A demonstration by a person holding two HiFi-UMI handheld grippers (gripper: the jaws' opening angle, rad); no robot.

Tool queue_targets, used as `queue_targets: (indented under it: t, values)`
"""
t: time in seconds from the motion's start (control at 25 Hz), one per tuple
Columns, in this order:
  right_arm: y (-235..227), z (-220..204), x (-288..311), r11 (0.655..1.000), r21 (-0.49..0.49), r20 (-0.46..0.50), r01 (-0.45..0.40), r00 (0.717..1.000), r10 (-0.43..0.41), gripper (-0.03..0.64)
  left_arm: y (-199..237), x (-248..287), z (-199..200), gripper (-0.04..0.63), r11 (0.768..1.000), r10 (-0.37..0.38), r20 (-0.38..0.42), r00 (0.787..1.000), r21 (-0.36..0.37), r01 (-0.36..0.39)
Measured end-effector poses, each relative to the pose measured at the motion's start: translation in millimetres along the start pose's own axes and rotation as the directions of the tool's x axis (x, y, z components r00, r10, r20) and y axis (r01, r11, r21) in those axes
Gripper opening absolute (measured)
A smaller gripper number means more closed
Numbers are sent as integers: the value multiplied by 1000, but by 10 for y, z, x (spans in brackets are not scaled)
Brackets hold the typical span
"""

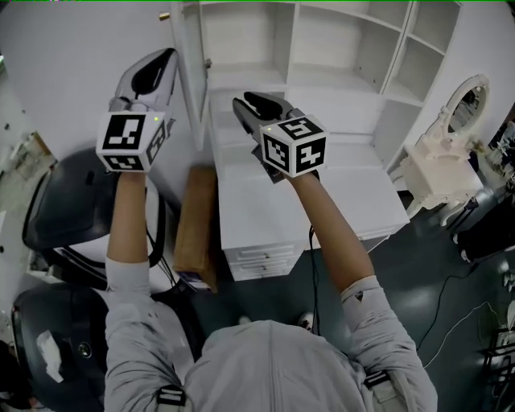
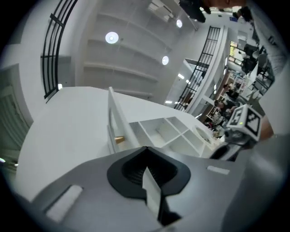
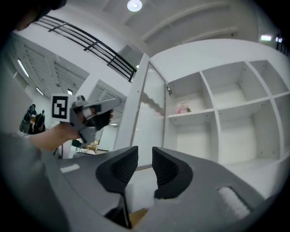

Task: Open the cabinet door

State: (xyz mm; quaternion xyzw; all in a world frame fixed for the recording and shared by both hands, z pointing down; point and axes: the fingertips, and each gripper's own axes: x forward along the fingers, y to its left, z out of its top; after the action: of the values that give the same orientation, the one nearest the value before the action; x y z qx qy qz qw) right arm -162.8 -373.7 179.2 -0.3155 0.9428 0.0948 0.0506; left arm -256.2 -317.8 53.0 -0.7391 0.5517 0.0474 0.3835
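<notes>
The white cabinet (image 1: 322, 48) stands on a white desk (image 1: 306, 201), and its door (image 1: 189, 72) is swung out toward me, edge-on, with a brass knob (image 1: 163, 15) on its outer face. My left gripper (image 1: 167, 55) is raised just left of the door, apart from it. In the left gripper view the left gripper (image 2: 145, 149) is shut with nothing in it, and the door (image 2: 113, 118) and knob (image 2: 118, 140) lie ahead. My right gripper (image 1: 240, 103) hovers in front of the open shelves. The right gripper (image 3: 145, 154) is open and empty, facing the door's ribbed panel (image 3: 152, 108).
A small pink object (image 3: 182, 108) sits on an upper shelf. Drawers (image 1: 261, 261) sit under the desk, with a cardboard box (image 1: 197, 225) to their left. A black chair (image 1: 64, 201) stands at the left. A white dressing table with an oval mirror (image 1: 463, 105) stands at the right.
</notes>
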Motion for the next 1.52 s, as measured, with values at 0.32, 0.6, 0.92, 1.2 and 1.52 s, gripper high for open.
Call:
queue_targets:
  t: [0.32,0.6,0.92,1.2,1.52]
  values:
    - [-963,-358,-1099,982,-18,-24,187,982,-187,2,-1416,-107,-303,17,981,-163,-78,983,-116,153]
    - [-1407,-833,-1775,954,-58,-117,295,947,-300,2,-2157,-28,-814,17,967,-214,-189,958,-178,181]
    - [-1428,-1043,-2171,952,-114,-157,285,941,-300,2,-2519,-132,-1170,17,956,-219,-257,941,-248,154]
    - [-1325,-1181,-2266,954,-139,-183,266,940,-289,2,-2676,-302,-1459,18,944,-231,-330,915,-304,129]
    - [-1265,-1300,-2212,960,-148,-231,237,936,-266,2,-2784,-394,-1546,18,932,-251,-329,910,-336,135]
